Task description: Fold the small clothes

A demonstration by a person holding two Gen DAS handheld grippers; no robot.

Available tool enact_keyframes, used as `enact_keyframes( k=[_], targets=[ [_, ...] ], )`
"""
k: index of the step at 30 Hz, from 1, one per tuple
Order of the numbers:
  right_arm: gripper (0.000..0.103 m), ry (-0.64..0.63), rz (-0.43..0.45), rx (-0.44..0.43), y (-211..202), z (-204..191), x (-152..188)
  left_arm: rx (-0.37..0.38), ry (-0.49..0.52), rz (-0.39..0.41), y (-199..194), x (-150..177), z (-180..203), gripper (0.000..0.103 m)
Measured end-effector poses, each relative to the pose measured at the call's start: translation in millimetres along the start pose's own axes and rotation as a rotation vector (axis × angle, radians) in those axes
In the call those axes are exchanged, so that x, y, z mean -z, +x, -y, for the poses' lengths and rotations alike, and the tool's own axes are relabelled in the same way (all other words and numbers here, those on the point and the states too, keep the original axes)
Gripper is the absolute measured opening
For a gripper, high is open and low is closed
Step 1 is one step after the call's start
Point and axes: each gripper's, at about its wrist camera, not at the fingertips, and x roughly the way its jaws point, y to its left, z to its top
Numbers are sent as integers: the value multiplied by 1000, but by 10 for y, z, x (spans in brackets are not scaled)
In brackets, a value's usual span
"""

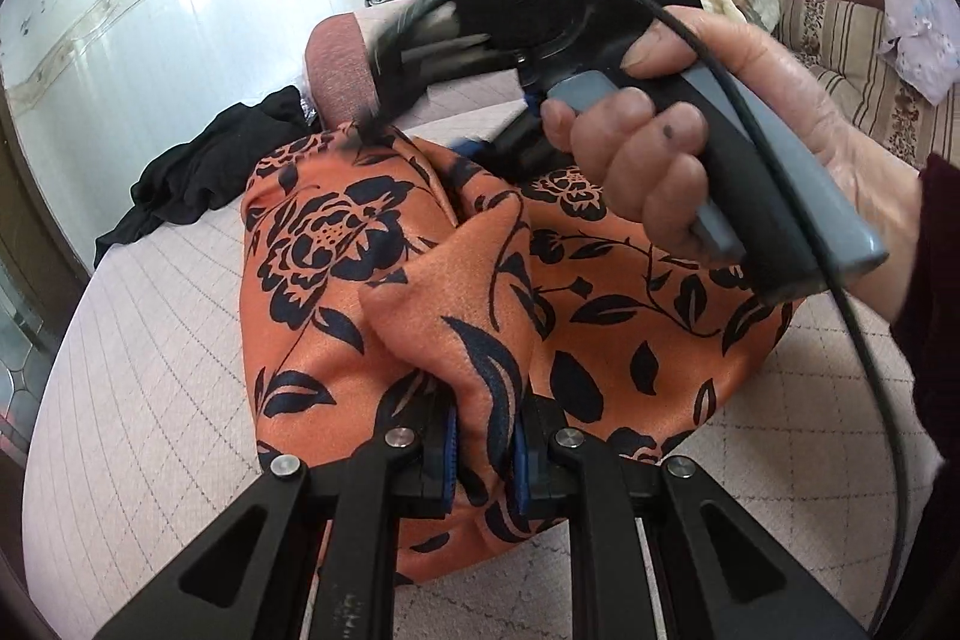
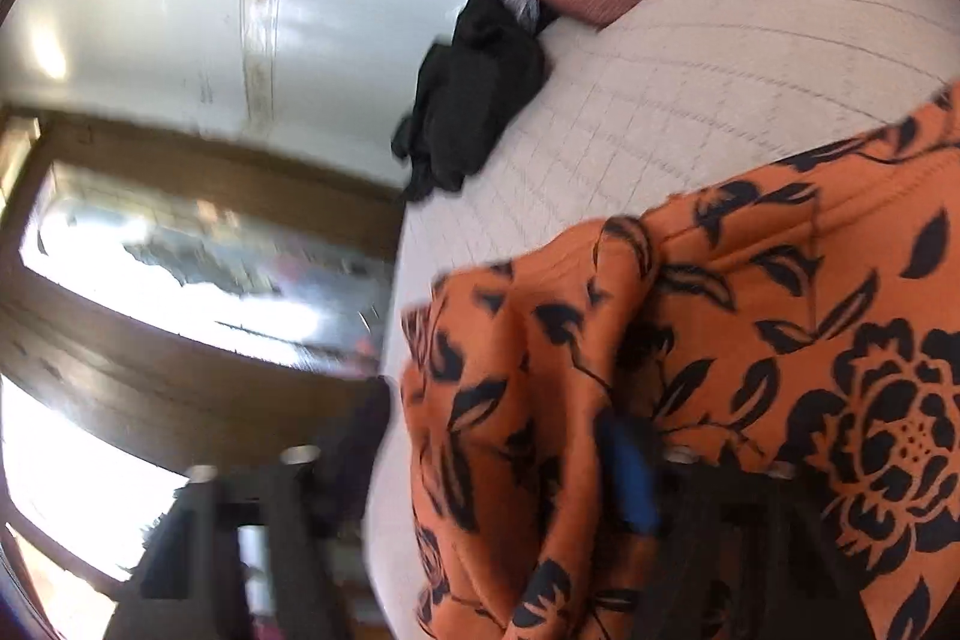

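The orange floral garment lies bunched on the quilted bed, directly ahead of the left tongs, with a raised fold of it running back between their blue pads. The left tongs stand narrow, pinched on that fold. Beyond them, over the far part of the cloth, the person's right hand grips the handle of the right tongs, whose tips point down at the garment's far edge. In the blurred right wrist view the cloth is draped beside one blue pad; the jaws stand partly apart and I cannot tell whether they grip it. A black garment lies crumpled well to the left of the left tongs, near a pink cushion.
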Motion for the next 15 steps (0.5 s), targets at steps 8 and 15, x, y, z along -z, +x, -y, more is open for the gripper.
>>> enact_keyframes(
  k=[8, 15],
  targets=[
    [14, -178, 80, 189, -383, -288, 73, 133, -41, 86, -178, -254, 92, 14],
    [14, -130, 229, 260, -1195, 42, -81, 362, -58, 95, 24, -710, 586, 14]
  ],
)
